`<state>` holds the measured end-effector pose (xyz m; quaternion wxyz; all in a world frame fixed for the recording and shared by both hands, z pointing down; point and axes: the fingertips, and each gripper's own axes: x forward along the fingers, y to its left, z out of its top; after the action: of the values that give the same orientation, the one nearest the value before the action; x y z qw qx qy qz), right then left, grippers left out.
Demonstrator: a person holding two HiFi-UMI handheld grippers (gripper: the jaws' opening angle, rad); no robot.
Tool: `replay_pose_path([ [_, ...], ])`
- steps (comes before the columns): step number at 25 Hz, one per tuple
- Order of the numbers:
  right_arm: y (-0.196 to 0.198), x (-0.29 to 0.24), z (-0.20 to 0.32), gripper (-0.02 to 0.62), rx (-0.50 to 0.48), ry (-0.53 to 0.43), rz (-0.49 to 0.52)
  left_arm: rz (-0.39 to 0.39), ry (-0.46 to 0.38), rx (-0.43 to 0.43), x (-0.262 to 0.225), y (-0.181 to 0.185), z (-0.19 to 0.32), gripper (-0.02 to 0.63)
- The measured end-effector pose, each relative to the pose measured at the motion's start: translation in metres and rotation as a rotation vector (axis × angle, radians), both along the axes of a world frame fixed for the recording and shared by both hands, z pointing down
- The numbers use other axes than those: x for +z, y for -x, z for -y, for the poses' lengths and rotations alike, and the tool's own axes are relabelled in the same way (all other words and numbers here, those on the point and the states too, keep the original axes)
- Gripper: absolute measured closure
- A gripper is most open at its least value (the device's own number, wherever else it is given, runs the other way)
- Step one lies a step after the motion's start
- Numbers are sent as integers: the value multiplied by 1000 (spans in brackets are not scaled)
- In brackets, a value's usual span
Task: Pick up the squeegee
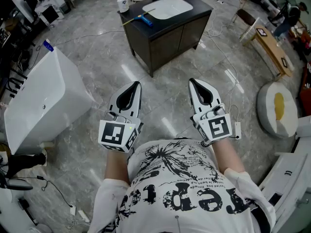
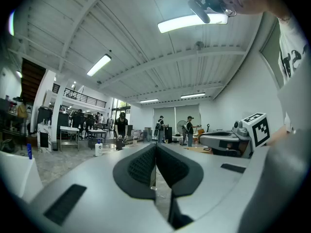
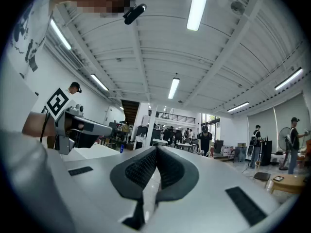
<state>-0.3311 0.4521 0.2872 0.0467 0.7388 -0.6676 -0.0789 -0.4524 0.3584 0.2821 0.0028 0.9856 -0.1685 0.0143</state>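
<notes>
The squeegee [image 1: 141, 18], blue-headed with a yellow handle, lies on the dark vanity cabinet [image 1: 167, 38] far ahead, left of the white basin [image 1: 166, 7]. My left gripper [image 1: 135, 84] and right gripper [image 1: 191, 81] are held side by side near my chest, well short of the cabinet. Both are shut with nothing between the jaws. In the left gripper view the left gripper [image 2: 155, 146] points level across the room; the squeegee does not show there. The right gripper [image 3: 156, 152] also points level at the hall.
A white bathtub [image 1: 41, 98] stands at left, a white bottle [image 1: 123, 3] on the floor beside the cabinet. A round white seat [image 1: 277, 109] and wooden bench [image 1: 272, 48] are at right. Cables trail over the grey marble floor [image 1: 165, 115]. People stand far off.
</notes>
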Motion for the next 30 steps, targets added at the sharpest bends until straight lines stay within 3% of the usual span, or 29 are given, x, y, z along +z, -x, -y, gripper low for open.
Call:
replay_pose_path([
  [11, 5, 2, 17, 583, 35, 4, -12, 1, 13, 14, 6, 4, 21, 591],
  [16, -5, 5, 23, 581, 64, -17, 33, -15, 43, 17, 14, 0, 31, 591],
  [17, -8, 6, 25, 581, 65, -18, 39, -19, 45, 13, 17, -3, 35, 488],
  [18, -11, 8, 29, 581, 67, -17, 43, -16, 40, 9, 19, -6, 38, 296],
  [19, -15, 9, 32, 581, 70, -15, 45, -9, 31, 4, 22, -9, 42, 261],
  [25, -47, 19, 60, 581, 60, -7, 63, 1, 24, -44, 31, -32, 70, 261],
  [30, -92, 26, 97, 581, -1, 11, 51, 15, 50, -118, 40, -73, 107, 261],
])
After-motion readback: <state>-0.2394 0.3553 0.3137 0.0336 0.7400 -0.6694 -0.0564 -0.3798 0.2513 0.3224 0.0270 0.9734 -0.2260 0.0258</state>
